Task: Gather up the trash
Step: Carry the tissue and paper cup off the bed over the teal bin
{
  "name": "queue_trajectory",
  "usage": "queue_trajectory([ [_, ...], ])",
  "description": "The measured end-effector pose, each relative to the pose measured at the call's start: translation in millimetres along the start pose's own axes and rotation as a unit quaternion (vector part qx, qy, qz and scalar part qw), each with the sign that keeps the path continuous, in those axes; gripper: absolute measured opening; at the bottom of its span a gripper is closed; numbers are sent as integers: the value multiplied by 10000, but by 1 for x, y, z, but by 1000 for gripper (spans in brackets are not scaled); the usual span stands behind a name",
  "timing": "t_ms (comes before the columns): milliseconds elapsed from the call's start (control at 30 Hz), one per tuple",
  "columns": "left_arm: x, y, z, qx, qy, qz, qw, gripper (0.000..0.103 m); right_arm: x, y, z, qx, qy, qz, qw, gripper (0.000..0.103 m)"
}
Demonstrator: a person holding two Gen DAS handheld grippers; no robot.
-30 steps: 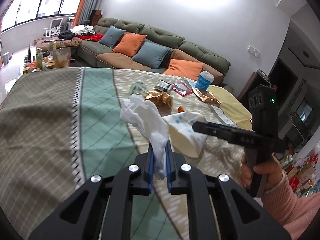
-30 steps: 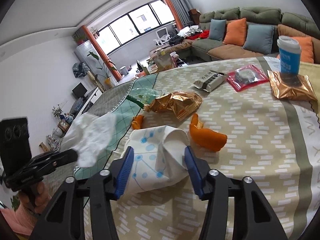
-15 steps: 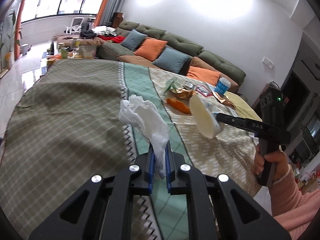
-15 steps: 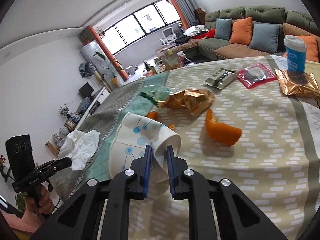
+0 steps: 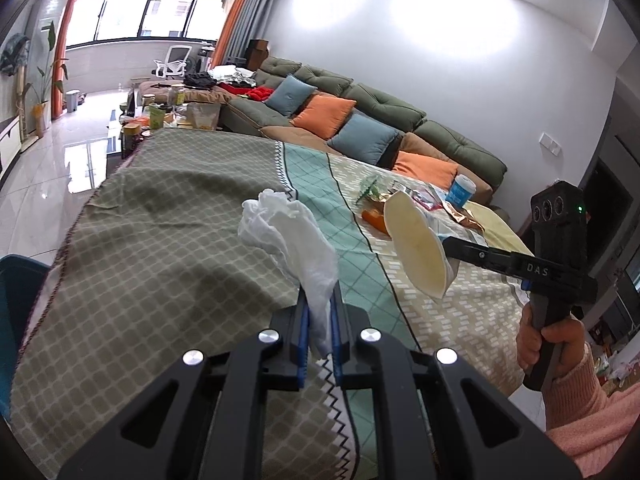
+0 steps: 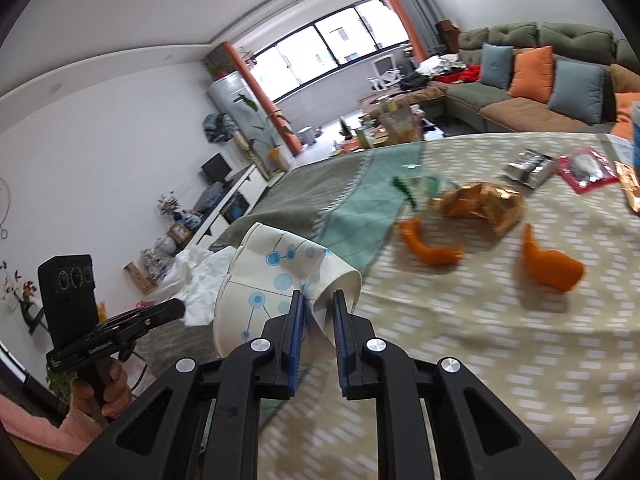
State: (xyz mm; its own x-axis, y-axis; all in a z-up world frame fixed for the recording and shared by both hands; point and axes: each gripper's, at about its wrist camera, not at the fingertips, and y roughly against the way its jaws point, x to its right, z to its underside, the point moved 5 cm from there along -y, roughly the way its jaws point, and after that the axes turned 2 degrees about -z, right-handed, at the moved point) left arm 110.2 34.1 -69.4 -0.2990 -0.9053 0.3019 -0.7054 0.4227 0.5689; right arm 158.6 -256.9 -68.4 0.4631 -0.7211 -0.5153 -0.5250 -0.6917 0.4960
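My left gripper is shut on a crumpled white tissue and holds it above the table's near end. My right gripper is shut on a squashed white paper cup with blue dots, lifted off the table; the cup also shows in the left wrist view, right of the tissue. The tissue shows in the right wrist view just left of the cup. Two orange peels, a gold wrapper, a silver packet and a red packet lie on the table.
The table has a green and beige patterned cloth. A blue cup stands at its far end. A green sofa with cushions is behind the table. A dark teal object is at the left edge.
Both grippers have pulled back from the trash toward the table's near end. The right gripper closed on the paper cup and lifted it. The left still holds the tissue.
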Motion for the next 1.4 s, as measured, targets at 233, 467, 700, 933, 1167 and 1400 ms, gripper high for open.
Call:
queue_trajectory([
  [233,-14,16,2,115,89,-210,9997,10,-22,-24,2,-159,181,-250,9994,15],
  [467,-28,31,6,202,181,-420,9988,10,-42,-46,1,-303,338,-440,9980,15],
  [700,-44,50,6,325,287,-605,9972,10,-61,-64,3,-432,459,-599,9962,15],
  [933,-55,62,9,397,388,-740,9957,10,-81,-78,7,-548,597,-737,9940,15],
  [1167,-67,73,11,473,483,-866,9939,10,-95,-91,6,-658,701,-847,9918,15],
  [1400,-76,85,11,549,585,-990,9919,10,-103,-104,5,-761,741,-965,9897,15],
])
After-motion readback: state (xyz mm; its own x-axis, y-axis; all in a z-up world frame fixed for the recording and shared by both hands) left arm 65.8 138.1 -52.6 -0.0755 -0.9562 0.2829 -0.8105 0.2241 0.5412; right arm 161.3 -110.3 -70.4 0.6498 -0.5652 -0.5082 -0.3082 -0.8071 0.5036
